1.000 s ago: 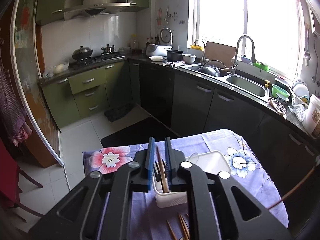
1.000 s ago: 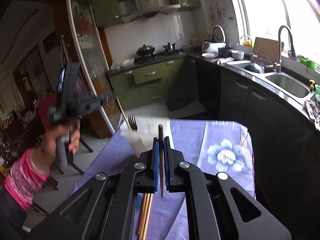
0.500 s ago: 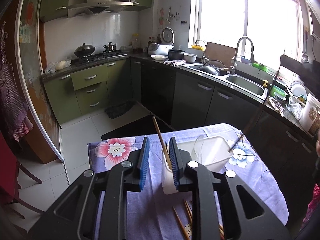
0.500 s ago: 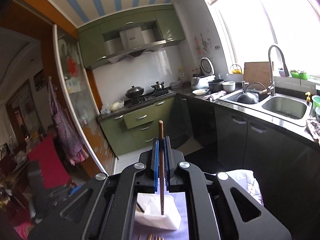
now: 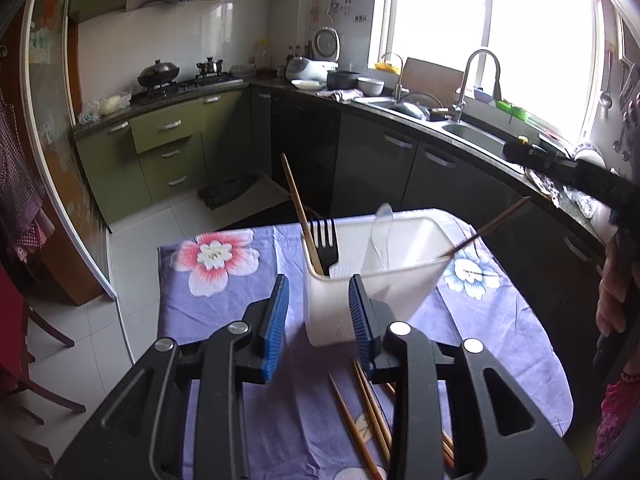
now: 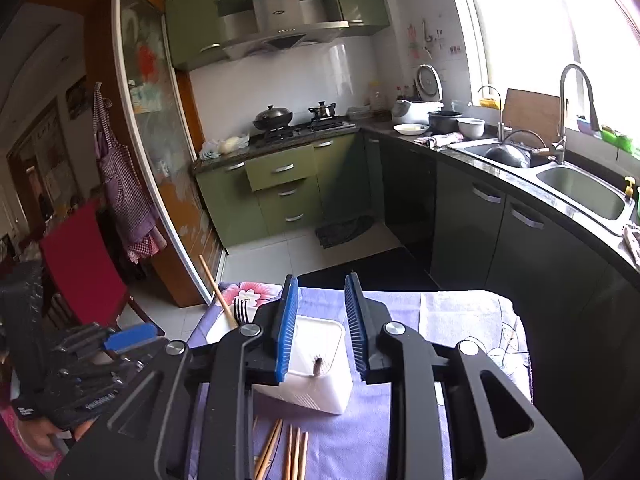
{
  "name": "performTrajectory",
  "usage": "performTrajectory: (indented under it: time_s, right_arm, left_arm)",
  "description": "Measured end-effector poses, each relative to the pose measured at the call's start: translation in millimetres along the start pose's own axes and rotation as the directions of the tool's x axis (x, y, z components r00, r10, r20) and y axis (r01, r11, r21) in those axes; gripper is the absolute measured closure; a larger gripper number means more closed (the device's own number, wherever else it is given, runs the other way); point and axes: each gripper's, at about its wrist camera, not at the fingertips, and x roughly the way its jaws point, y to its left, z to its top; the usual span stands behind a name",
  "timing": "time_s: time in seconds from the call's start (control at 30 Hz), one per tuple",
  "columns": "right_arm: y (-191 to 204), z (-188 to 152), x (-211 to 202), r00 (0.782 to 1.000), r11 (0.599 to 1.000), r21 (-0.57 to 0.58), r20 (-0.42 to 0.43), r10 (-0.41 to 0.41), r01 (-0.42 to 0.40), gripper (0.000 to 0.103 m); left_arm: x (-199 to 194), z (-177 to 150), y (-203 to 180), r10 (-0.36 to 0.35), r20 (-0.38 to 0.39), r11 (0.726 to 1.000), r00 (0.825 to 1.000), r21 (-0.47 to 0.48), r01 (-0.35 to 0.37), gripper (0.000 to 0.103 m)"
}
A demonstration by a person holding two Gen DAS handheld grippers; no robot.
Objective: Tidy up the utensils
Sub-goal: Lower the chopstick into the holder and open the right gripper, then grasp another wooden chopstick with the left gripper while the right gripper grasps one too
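You stand in a green-cabinet kitchen, over a small table under a purple flowered tablecloth point(image 5: 224, 304).

Your left gripper point(image 5: 319, 312) has just been opening: its blue-padded jaws stand partly apart, clamped on nothing, with the near left corner of the white rectangular plastic utensil holder point(image 5: 384, 280) in the gap beyond them. I cannot tell whether the right pad touches the holder's wall.

Your right gripper point(image 6: 321, 326) has also just been opening; its jaws are partly apart and empty, above the holder point(image 6: 316, 384). One dark brown wooden chopstick point(image 6: 318, 365) stands in the holder's right compartment below them, no longer gripped; from the left wrist it leans out to the right point(image 5: 486, 227).

In the holder's left compartment stand one light wooden chopstick point(image 5: 300, 216) and one black plastic fork point(image 5: 326, 240). A clear plastic spoon point(image 5: 382, 236) sits in the middle.

Several loose wooden chopsticks point(image 6: 286, 454), at least four, lie on the cloth near you, just in front of the holder.
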Motion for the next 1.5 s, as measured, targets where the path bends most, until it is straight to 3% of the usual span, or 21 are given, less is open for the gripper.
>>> performTrajectory:
  time_s: [0.13, 0.27, 0.43, 0.63, 0.8, 1.03, 1.23, 1.37, 1.5]
  right_arm:
    - [-1.0, -13.1, -23.8, 1.000, 1.000, -0.007, 0.015, 0.005, -0.005, 0.073]
    - [-7.3, -36.0, -35.9, 0.999, 1.000, -0.015, -0.031, -0.023, 0.022, 0.071]
    - [-17.0, -84.4, -24.3, 0.987, 0.998, -0.040, -0.151, -0.049, 0.044, 0.071]
    - [-31.4, -142.7, 8.7, 0.954, 0.998, -0.039, -0.294, -0.057, 0.047, 0.071]
    - [-45.7, -164.1, 25.9, 0.935, 0.999, -0.016, -0.351, -0.049, 0.047, 0.071]
    - [-49.5, -173.8, 33.5, 0.928, 0.999, -0.013, -0.369, -0.048, 0.046, 0.070]
    - [-40.5, -170.5, 39.2, 0.920, 0.999, -0.018, -0.388, -0.047, 0.044, 0.070]
    - [-31.1, -178.4, 55.1, 0.902, 0.999, -0.029, -0.430, -0.038, 0.029, 0.070]
    - [-20.7, -189.5, 78.8, 0.868, 1.000, -0.004, -0.496, 0.020, -0.025, 0.070]
  left_arm:
    - [11.5, -14.3, -3.7, -0.005, -0.062, 1.000, 0.998, -0.015, 0.004, 0.073]
    - [33.7, -34.7, -7.4, 0.002, -0.135, 1.000, 0.991, -0.021, -0.005, 0.073]
    - [79.0, -66.8, -8.7, -0.003, -0.276, 0.998, 0.961, -0.068, -0.016, 0.073]
    - [110.4, -87.9, -11.5, 0.009, -0.362, 0.995, 0.932, -0.088, -0.044, 0.080]
    - [124.5, -99.0, -15.4, 0.014, -0.423, 0.994, 0.906, -0.094, -0.059, 0.084]
    - [135.7, -107.3, -17.7, 0.034, -0.468, 0.992, 0.883, -0.090, -0.087, 0.091]
    - [134.6, -107.6, -20.6, 0.060, -0.466, 0.992, 0.883, -0.070, -0.105, 0.096]
    - [131.5, -108.1, -16.1, 0.045, -0.459, 0.992, 0.887, -0.086, -0.095, 0.099]
    - [115.9, -99.4, -9.3, 0.043, -0.402, 0.990, 0.915, -0.104, -0.092, 0.099]
